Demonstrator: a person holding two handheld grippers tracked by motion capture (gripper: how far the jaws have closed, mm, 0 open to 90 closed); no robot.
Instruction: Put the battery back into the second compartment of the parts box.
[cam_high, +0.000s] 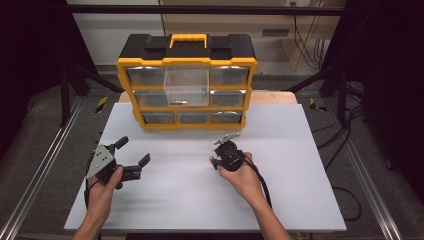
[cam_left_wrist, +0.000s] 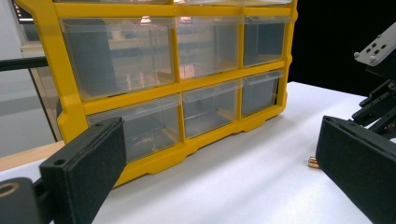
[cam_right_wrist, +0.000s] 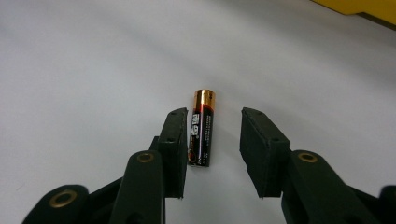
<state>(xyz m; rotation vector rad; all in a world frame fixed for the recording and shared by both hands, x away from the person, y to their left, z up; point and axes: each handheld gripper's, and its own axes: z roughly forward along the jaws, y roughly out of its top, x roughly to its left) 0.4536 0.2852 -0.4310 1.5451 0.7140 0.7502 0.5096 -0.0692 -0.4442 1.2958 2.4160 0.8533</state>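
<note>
Two grippers work over a white board (cam_high: 280, 200) whose far edge is taken up by a yellow and black drawer organizer (cam_high: 186, 80); the wide stretch of board in front of that organizer lies bare, and open surface runs on toward the board's near and side edges. One clear drawer (cam_high: 186, 86) in the organizer's middle column stands pulled out toward the person, jutting past the organizer's yellow front. The left gripper (cam_high: 134, 155), held in the person's left hand (cam_high: 102, 192), sits in front of the organizer's left end, well short of it, its jaws spread wide and holding nothing; in the left gripper view they frame the organizer's lower drawers. The right gripper (cam_right_wrist: 212, 140), held in the right hand (cam_high: 244, 175), sits in front of the organizer's right half, tipped down toward the board. Its jaws are spread apart, with an AA battery (cam_right_wrist: 201, 128) lying flat on the board between them, copper-coloured end pointing away from the gripper. The battery lies close against the jaw seen at left in the right gripper view, possibly touching it, with a clear gap to the other jaw; it is not pinched.
</note>
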